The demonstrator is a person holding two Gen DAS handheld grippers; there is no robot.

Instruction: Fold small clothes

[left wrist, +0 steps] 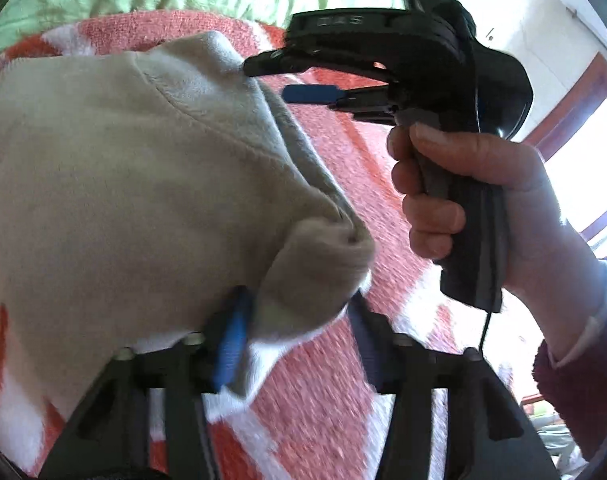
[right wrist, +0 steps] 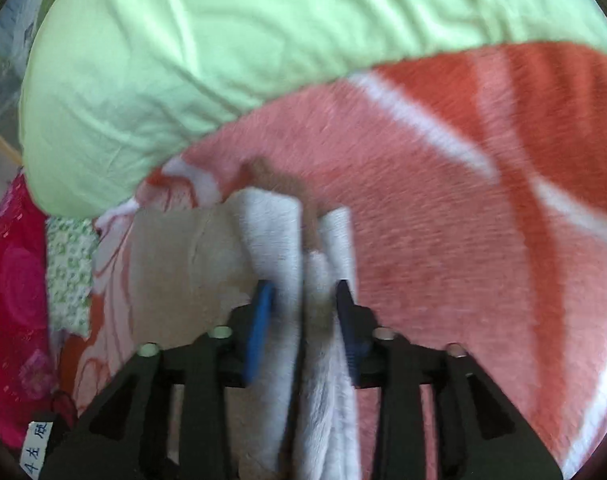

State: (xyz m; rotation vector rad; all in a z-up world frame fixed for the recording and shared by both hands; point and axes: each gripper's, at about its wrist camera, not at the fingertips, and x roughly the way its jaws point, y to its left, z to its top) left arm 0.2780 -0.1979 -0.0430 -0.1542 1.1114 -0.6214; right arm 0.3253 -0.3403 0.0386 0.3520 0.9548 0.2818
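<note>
Garment point(left wrist: 123, 184) between parted jaws (both grippers)

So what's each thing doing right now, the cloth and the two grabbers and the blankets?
Beige garment: folded over, lying on the blanket.
Left gripper: fingers apart, a cloth corner loose between them.
Right gripper: fingers apart, white cloth between them, not squeezed.
Orange blanket: spread flat.
Green sheet: wrinkled, under the blanket.
</note>
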